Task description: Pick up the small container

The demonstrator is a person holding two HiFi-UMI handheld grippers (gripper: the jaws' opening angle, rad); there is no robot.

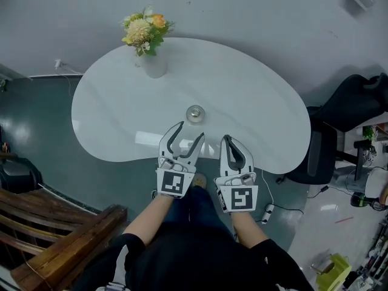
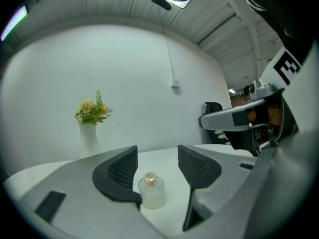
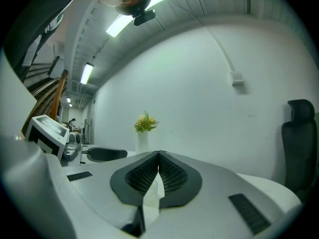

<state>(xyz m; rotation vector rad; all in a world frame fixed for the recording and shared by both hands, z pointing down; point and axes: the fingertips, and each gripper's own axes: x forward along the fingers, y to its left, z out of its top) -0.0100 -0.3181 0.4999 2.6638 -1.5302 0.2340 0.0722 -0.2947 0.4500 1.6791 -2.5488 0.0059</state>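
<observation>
Container stands upright on the bench towards its near edge, just beyond the left gripper. That gripper's jaws are spread and clear of it. Right gripper, alongside to the right, has its jaws pressed together.

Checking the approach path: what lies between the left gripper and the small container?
Only bare white tabletop. The head view shows the left gripper, jaws open, just short of the small container, with nothing in the gap.
</observation>
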